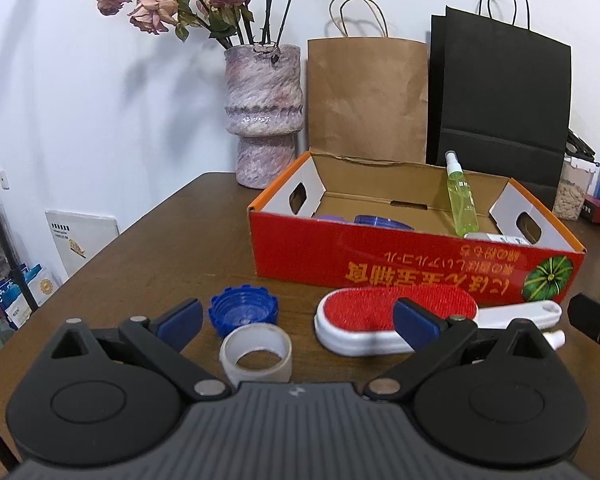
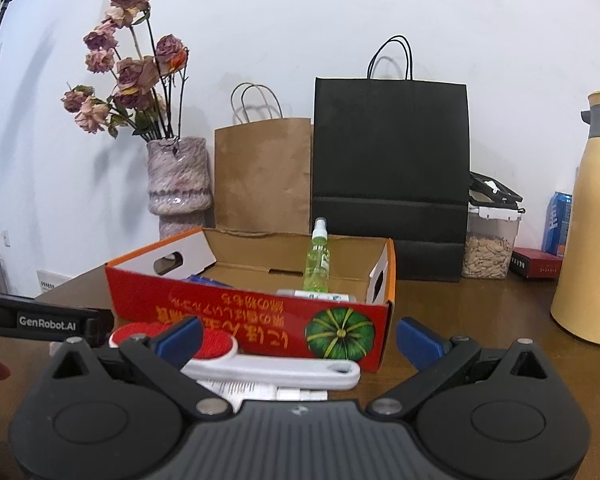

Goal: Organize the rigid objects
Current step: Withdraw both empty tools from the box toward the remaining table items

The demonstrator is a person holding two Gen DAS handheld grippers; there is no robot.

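Left gripper [image 1: 298,322] hovered low over the counter [image 1: 148,256], fingers spread wide, holding nothing. Tape roll [image 1: 256,354] sat between the fingers, nearer the left pad; blue scalloped cap [image 1: 244,310] just beyond it, the two touching or nearly so. Lint brush [image 1: 396,316] lay by the right fingertip, red pile head toward the fingers, white handle trailing off right.

Right gripper [image 2: 300,338] also spread and empty. The brush handle [image 2: 284,372] ran across between its fingers, with a white ridged tube or similar partly hidden beneath it; can't tell what it is.

Red cardboard box [image 1: 400,258] stood just past both sets of fingertips, open-topped, already holding a green spray bottle [image 1: 462,196] upright, plus purple and white items mostly hidden by the front wall.

Likely step: pick a loose item and drop it in the box. For the tape roll, close across the outer wall, centred, so it doesn't squirt out sideways. Brush: pinch the flat hard plastic handle, not the soft bristle pad. Cap is hard, ribbed, shallow, so go low to catch the rim. Lift clear of the box's front wall before releasing.
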